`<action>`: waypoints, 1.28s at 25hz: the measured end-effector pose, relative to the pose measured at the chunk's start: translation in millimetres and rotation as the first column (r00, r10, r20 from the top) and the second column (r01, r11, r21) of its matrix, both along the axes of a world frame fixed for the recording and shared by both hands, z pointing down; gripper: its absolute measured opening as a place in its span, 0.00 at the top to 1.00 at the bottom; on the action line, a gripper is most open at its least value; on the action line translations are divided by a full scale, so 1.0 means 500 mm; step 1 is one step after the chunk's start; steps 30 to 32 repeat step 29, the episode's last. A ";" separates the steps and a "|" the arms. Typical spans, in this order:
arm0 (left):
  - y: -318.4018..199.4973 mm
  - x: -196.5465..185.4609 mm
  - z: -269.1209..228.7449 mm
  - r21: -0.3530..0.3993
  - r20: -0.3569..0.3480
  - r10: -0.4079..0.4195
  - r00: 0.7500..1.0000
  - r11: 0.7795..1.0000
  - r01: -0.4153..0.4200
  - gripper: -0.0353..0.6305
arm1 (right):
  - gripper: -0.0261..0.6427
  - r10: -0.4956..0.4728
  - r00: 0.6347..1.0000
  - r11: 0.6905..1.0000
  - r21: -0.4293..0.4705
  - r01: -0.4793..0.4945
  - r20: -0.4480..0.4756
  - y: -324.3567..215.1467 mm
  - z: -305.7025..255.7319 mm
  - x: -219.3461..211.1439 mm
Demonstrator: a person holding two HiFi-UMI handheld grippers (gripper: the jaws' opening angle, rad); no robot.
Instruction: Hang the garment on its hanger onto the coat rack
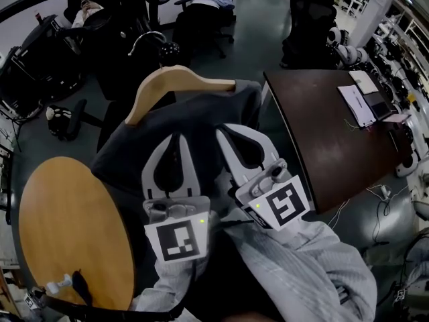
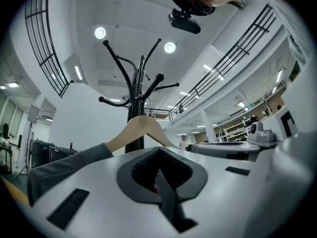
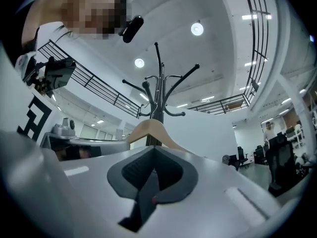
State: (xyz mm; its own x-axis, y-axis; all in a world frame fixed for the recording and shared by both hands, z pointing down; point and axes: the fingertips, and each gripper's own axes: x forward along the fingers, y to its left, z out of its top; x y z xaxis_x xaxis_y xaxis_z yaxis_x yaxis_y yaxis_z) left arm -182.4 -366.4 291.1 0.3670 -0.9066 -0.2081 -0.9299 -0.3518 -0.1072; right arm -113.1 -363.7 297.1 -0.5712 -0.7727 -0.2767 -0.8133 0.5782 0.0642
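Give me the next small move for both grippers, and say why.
Probably raise both a little, together, to test the hold. The left gripper and right gripper have their jaws together at the garment, just below the hanger; whether they pinch cloth I cannot tell. The rack stands ahead with its hooks higher, so the hanger must come up first.

The right hand-held gripper (image 3: 153,149) fills the lower half of the frame. Its two pale jaws lie pressed together, their dark pads meeting along a line at lower centre, and no object shows between them. Just above the jaw tips rises the curved top of a light wooden hanger (image 3: 152,129). Behind it at centre stands the black coat rack (image 3: 158,90), its hooks spreading out against the white ceiling. Two round ceiling lights (image 3: 197,29) glow above it.
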 end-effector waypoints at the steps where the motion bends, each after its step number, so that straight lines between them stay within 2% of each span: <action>1: -0.001 0.000 0.001 -0.007 -0.001 0.004 1.000 1.000 -0.004 0.94 | 0.96 -0.003 1.000 1.000 -0.003 0.003 -0.007 0.000 0.003 -0.003; 5: -0.007 0.004 0.004 -0.024 0.002 0.009 1.000 1.000 -0.009 0.94 | 0.96 -0.017 0.999 1.000 0.005 0.017 -0.036 -0.004 0.004 -0.011; 22: -0.067 0.022 0.029 -0.073 0.038 0.011 0.999 0.997 -0.009 0.94 | 0.96 -0.076 0.996 0.996 -0.055 0.074 -0.039 -0.071 0.030 -0.018; 32: -0.091 0.030 0.045 -0.100 0.039 0.010 0.999 0.995 -0.006 0.94 | 0.96 -0.095 0.994 0.995 -0.043 0.092 -0.052 -0.092 0.034 -0.023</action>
